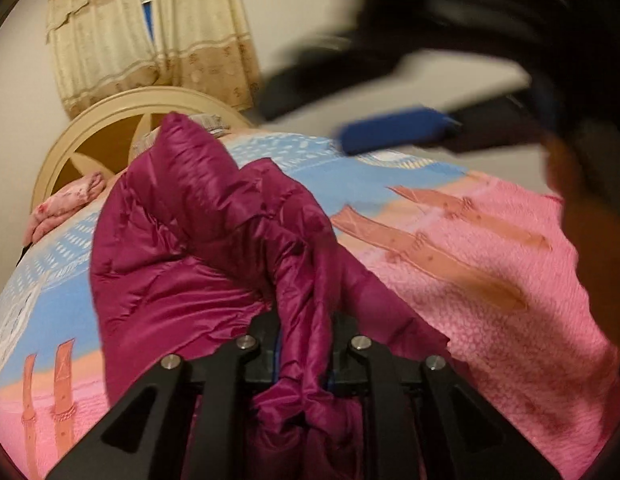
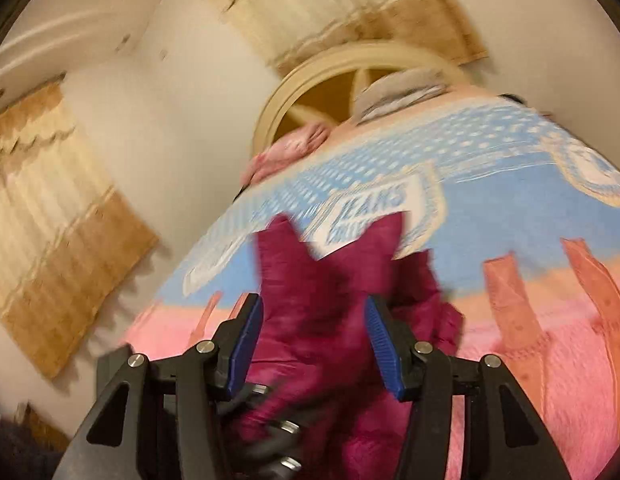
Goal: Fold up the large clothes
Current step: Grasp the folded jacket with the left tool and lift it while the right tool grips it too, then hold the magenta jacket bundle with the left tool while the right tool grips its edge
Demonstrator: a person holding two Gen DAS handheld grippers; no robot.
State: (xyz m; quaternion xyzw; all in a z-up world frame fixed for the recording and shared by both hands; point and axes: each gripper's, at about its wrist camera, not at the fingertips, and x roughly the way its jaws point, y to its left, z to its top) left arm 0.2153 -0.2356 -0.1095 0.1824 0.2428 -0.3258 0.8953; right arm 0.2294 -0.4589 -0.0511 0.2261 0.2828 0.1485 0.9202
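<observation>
Two cream curtains [image 1: 149,36] with tan borders hang on a pale wall behind a rounded cream headboard [image 1: 109,128]. Below it, a pink and blue bedspread [image 1: 470,240] covers the bed; in the right wrist view its white panel [image 2: 374,208] reads "JEANS". A magenta puffer jacket [image 1: 181,240] lies crumpled at centre frame. The left gripper [image 1: 303,344] is clenched on a fold of the jacket. The right gripper [image 2: 314,336] stands half open, its blue pads [image 2: 380,344] flanking the jacket; whether they press it cannot be told.
</observation>
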